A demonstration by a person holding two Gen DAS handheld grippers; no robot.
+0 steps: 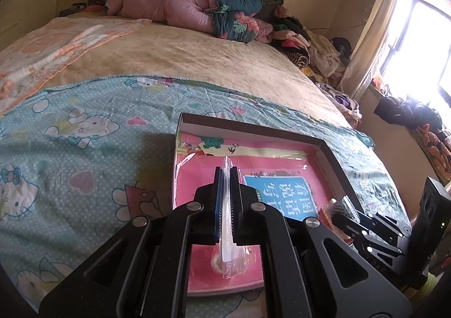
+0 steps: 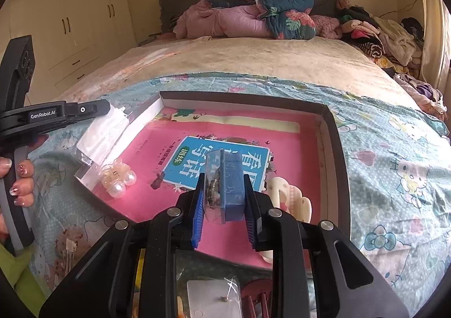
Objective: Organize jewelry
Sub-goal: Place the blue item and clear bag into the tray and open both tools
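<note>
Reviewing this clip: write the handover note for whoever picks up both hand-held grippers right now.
Left hand-held gripper: shut on a flat clear packet, held over the left part of the tray.
Right hand-held gripper: shut on a small blue box with a clear bag of dark beads pressed beside it, above the tray's middle.
In the tray: pearl hair clip, cream cloud-shaped piece, lying on a pink book.
Done: those two pieces placed. Left: set down both held items; a carded piece waits near the tray's front edge.
</note>
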